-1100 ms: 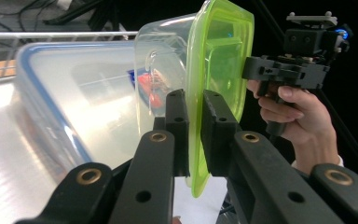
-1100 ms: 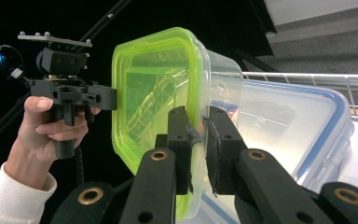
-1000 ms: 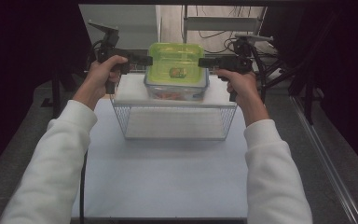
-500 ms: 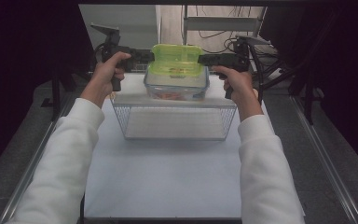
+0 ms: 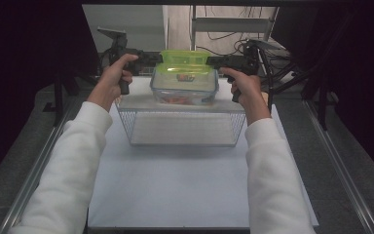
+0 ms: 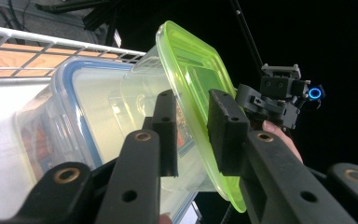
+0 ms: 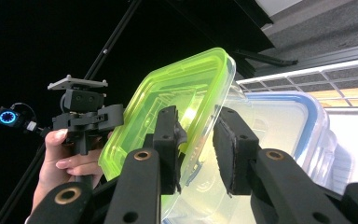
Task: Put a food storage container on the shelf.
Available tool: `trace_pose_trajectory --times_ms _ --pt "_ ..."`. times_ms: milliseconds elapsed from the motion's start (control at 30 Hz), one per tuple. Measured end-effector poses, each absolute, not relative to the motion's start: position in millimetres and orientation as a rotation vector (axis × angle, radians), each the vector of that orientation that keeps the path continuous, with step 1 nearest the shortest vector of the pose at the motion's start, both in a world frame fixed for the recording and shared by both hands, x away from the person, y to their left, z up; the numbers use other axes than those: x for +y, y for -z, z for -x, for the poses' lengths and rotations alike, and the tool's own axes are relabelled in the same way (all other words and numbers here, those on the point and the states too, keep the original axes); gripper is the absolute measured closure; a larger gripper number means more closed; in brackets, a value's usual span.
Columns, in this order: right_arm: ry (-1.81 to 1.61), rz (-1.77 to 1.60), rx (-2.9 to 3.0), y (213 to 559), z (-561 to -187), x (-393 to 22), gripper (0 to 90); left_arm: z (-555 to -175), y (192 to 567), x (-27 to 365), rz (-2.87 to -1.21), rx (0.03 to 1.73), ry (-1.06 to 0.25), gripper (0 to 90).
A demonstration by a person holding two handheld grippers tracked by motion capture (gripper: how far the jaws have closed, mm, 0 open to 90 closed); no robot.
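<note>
A clear box with a lime-green lid (image 5: 185,73) rests on a clear box with a blue-rimmed lid (image 5: 182,99), at the far side of a wire basket (image 5: 180,127). My left gripper (image 5: 157,59) reaches the green lid from the left and my right gripper (image 5: 213,61) from the right. In the left gripper view the lid's rim (image 6: 186,65) runs between my left gripper's (image 6: 196,135) jaws. In the right gripper view the same rim (image 7: 177,93) lies between my right gripper's (image 7: 198,144) jaws. Both pairs of jaws have just been opening, and their pads stand slightly off the rim.
The basket sits on a white sheet (image 5: 175,190) covering the table, with dark rails along both sides. Black stands and cables crowd the far edge behind the boxes. The blue-rimmed lid (image 6: 74,102) and the basket's wire rim (image 6: 51,42) lie close under the jaws.
Both hands and the green-lidded box have sunk slightly towards the blue-lidded box. The jaws of both grippers stand wider on the lid's rim than before.
</note>
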State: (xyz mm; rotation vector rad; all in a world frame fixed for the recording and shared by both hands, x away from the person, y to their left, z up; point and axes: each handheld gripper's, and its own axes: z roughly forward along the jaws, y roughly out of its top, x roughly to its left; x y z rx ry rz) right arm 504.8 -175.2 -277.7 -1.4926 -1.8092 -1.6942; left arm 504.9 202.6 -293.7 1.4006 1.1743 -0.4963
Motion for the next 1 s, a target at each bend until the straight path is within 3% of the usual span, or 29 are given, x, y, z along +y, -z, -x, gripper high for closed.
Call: trace_pose_trajectory --times_ms 200,233,300,333,700,1000 --pt "1.699 1.5 -1.838 276.7 -503.4 -174.6 60.7 -503.6 290.3 199.9 -1.418 1.16 0.445 47.0" --pt "1.714 1.497 -1.849 275.4 -502.6 -174.9 58.6 -502.9 288.4 199.6 -1.425 1.155 0.422 47.0" --pt "1.746 1.496 -1.867 270.6 -499.0 -177.5 53.3 -500.8 284.5 199.1 -1.438 1.157 0.38 31.9" --pt "1.749 1.496 -1.88 269.1 -497.7 -178.6 52.1 -499.9 282.9 199.3 -1.443 1.158 0.365 29.6" --pt "1.785 1.412 -2.086 253.9 -468.7 -194.3 44.5 -471.9 274.4 210.1 -1.483 1.099 0.233 24.7" --pt "1.765 1.305 -2.22 253.4 -427.1 -210.5 42.0 -421.6 276.5 224.9 -1.537 1.051 0.179 24.9"
